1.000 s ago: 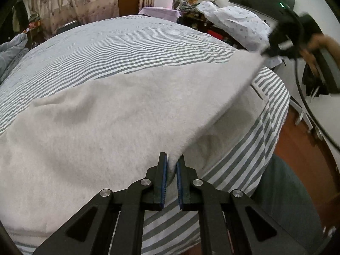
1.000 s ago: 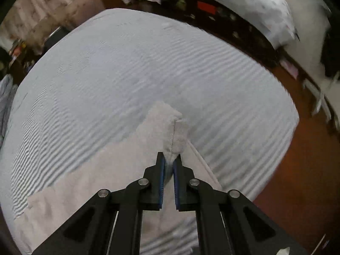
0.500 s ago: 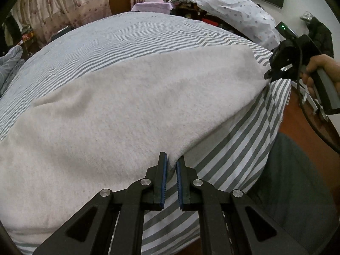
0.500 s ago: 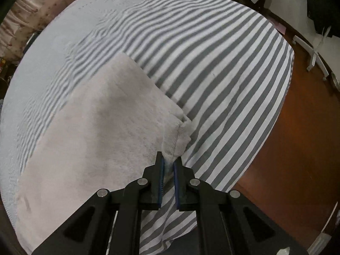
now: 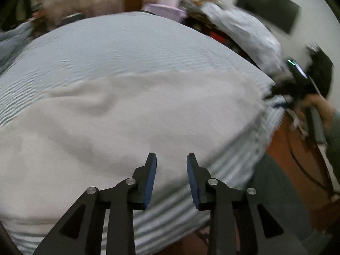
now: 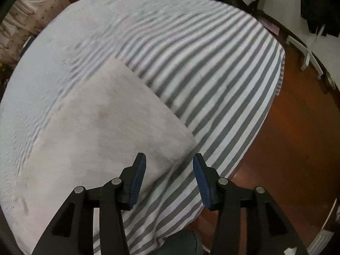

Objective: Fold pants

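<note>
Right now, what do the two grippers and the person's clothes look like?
Both the left gripper and the right gripper have matte black angular fingers with blue ribbed pads and silver pivot bolts. A black cable hangs below the right gripper's handle. The sleeve looks dark grey-green.

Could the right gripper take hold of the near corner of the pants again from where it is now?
Probably yes. The right gripper has just been opening, nothing is gripped, and the pants corner lies flat on the striped bedsheet just ahead of its fingers, with nothing in between.
</note>
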Tool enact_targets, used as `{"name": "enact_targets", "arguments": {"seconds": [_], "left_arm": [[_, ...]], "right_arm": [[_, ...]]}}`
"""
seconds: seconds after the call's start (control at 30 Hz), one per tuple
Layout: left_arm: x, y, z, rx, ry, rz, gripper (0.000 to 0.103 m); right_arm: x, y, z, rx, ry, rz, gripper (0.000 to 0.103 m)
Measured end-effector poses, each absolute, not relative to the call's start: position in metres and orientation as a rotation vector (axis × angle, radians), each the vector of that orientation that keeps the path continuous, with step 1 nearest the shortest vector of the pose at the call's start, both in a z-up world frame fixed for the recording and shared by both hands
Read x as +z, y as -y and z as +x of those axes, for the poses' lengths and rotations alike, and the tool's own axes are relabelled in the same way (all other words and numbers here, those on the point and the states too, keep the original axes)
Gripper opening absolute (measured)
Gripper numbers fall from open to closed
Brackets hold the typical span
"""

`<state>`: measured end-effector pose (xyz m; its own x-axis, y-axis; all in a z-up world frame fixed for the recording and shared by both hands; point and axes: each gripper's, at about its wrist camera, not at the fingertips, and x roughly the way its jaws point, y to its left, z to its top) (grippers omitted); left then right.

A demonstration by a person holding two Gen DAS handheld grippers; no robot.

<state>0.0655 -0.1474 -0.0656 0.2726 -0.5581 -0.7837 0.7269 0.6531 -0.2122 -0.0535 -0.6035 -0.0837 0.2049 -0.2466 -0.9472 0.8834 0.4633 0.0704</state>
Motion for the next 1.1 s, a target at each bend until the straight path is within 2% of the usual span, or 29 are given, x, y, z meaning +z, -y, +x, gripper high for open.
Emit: {"name": "enact_targets", "arguments": {"seconds": [0.2, 0.43, 0.77, 0.9, 1.1], "left_arm": [[-0.068, 0.091, 0.142, -0.574, -0.981, 0.014, 0.033], [-0.087, 0.068, 0.197, -0.439, -0.993, -0.029, 0.033], [-0.12, 0.042, 0.194, -0.401, -1.047, 0.025, 0.033], [-0.12, 0.04, 0.184, -0.387, -1.053, 0.043, 0.033], [-0.123, 0.016, 0.173, -0.405, -1.075, -0.076, 0.032]], "right_arm": [[-0.046, 0.569, -0.013, -0.791, -1.024, 0.627, 0.044], [-0.044, 0.48, 0.097, -0.385, -1.107, 0.535, 0.044], [-0.058, 0.345, 0.254, 0.09, -1.231, 0.356, 0.044], [-0.078, 0.3, 0.29, 0.205, -1.31, 0.361, 0.045], [-0.111, 0.266, 0.337, 0.348, -1.426, 0.401, 0.045]]}}
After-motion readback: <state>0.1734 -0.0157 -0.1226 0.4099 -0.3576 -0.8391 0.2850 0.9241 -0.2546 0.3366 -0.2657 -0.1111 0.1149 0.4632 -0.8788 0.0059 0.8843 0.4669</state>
